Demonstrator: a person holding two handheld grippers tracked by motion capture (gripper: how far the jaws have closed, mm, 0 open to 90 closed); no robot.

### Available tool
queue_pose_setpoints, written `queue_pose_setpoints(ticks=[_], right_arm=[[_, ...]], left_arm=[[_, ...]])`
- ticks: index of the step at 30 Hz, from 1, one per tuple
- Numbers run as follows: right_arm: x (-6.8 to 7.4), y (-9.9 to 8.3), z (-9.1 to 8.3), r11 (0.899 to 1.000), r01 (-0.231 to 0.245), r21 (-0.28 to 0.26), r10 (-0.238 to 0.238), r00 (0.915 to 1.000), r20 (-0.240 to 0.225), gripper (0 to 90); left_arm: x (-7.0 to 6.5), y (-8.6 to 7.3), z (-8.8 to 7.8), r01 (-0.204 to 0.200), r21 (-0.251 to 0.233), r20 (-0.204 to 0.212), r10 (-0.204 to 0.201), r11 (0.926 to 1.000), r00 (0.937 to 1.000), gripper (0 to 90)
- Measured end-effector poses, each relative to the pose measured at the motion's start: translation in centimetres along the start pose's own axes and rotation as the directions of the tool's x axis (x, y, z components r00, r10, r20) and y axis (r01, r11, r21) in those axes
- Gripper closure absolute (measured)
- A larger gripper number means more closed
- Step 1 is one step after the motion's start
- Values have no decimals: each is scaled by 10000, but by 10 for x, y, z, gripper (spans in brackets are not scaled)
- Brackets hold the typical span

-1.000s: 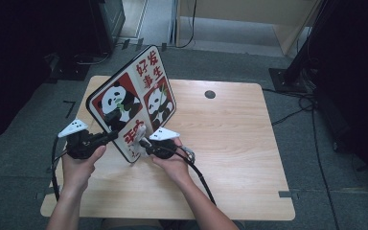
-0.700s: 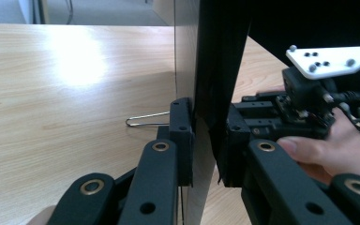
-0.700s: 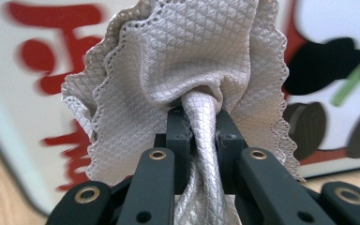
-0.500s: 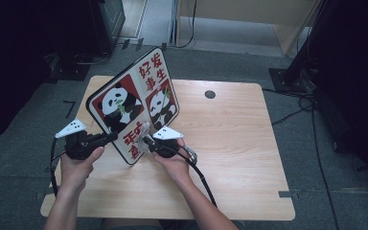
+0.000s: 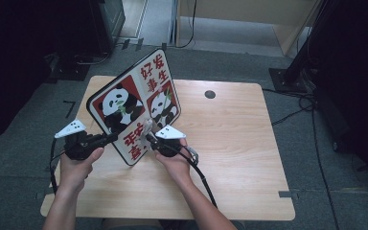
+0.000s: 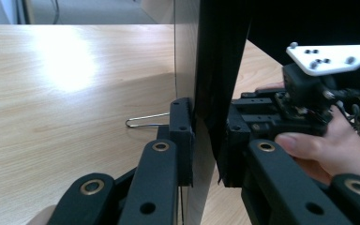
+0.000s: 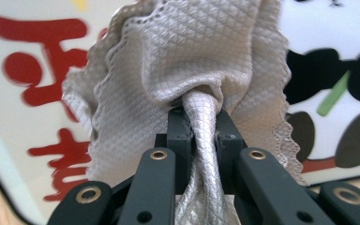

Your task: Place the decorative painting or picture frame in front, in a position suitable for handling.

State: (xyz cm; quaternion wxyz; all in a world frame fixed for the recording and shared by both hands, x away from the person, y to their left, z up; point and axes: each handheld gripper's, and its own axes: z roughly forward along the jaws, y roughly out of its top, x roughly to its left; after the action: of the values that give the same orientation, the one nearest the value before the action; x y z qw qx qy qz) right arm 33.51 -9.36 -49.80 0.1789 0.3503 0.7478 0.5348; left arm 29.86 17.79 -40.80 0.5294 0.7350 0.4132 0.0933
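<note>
Panda board (image 5: 133, 105), stiff, flat and glossy, stands tilted on its edge on the worktop (image 5: 230, 139). The left hand-held gripper (image 5: 106, 139) clamps the board's side edge, the best hold; the right hand-held gripper (image 5: 149, 136) pinches a soft cloth (image 7: 192, 70) against the board's face.
</note>
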Motion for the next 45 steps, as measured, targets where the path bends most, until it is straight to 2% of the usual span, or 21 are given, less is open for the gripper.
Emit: queue_pose_setpoints(ticks=[4, 6, 8, 10, 12, 13, 14, 17, 20, 22, 24, 26, 27, 28, 30, 33, 35, 39, 41, 43, 45], right_arm=[[20, 3, -5, 9968, 771, -204, -780, 9959, -456, 812], [17, 5, -5, 9957, 899, -224, -909, 9947, -475, 811], [6, 6, -4, 9988, 302, -385, -324, 9979, -567, 812], [-10, 6, -3, 9985, -226, -504, 224, 9997, -44, 813], [-22, 7, -3, 9966, -649, -516, 652, 9979, 45, 813], [-22, 8, -3, 9969, -632, -459, 634, 9980, 38, 813], [-18, 10, -4, 9987, -335, -374, 337, 9994, 30, 814], [3, 20, -6, 9994, 177, -291, -191, 9985, -517, 815], [14, 32, -7, 9966, 790, -250, -801, 9957, -473, 817], [7, 35, -7, 9975, 495, -505, -525, 9967, -614, 818], [-6, 35, -6, 9965, -34, -830, 4, 9993, -361, 820], [-19, 35, -7, 9931, -714, -927, 714, 9974, -24, 821], [-21, 37, -8, 9915, -943, -902, 942, 9955, -57, 821], [-20, 38, -10, 9926, -867, -847, 870, 9962, -10, 821], [-13, 41, -12, 9954, -313, -909, 311, 9995, -27, 820], [-11, 46, -15, 9961, -13, -882, 1, 9999, -134, 821], [-17, 48, -15, 9947, -52, -1025, 60, 10000, 78, 820], [-32, 51, -13, 9913, -503, -1220, 564, 9973, 473, 821], [-26, 52, -14, 9912, -491, -1229, 542, 9978, 383, 820], [-16, 55, -15, 9922, -99, -1245, 97, 10000, -22, 819], [-8, 58, -15, 9924, 235, -1212, -250, 9996, -108, 819]], left_arm=[[1, 0, 0, -45, 38, 114, 44, 10000, 9999, 800], [1, 0, 0, -42, 44, 108, 41, 10000, 9999, 801], [1, 0, 0, -57, 35, 121, 57, 10000, 9999, 801], [0, 0, 0, -76, 31, 118, 76, 10000, 9999, 801], [0, 0, 0, -83, 45, 120, 83, 10000, 9999, 801], [0, 0, 0, -77, 37, 142, 77, 10000, 9999, 800], [0, 0, 0, -84, 42, 165, 83, 10000, 9998, 800], [1, 0, 1, -120, 48, 214, 119, 9999, 9997, 800], [2, 0, 0, -127, 45, 224, 126, 9999, 9997, 801], [2, 0, 0, -143, 34, 216, 142, 9999, 9997, 801], [1, 0, 0, -205, 46, 211, 204, 9998, 9996, 801], [0, 0, 1, -272, 57, 261, 270, 9996, 9993, 801], [0, 0, 0, -314, 83, 311, 312, 9995, 9990, 800], [1, 0, 0, -324, 93, 381, 321, 9994, 9988, 801], [2, 0, 0, -378, 116, 475, 372, 9992, 9982, 800], [1, 0, 0, -398, 134, 498, 391, 9991, 9980, 800], [1, 0, 0, -399, 144, 480, 391, 9991, 9981, 800], [1, 0, 0, -395, 148, 477, 387, 9991, 9981, 800], [1, 0, 1, -398, 140, 494, 390, 9991, 9980, 800], [2, 0, 1, -390, 133, 505, 383, 9992, 9980, 800], [2, -1, 1, -438, 82, 481, 433, 9990, 9979, 799]])
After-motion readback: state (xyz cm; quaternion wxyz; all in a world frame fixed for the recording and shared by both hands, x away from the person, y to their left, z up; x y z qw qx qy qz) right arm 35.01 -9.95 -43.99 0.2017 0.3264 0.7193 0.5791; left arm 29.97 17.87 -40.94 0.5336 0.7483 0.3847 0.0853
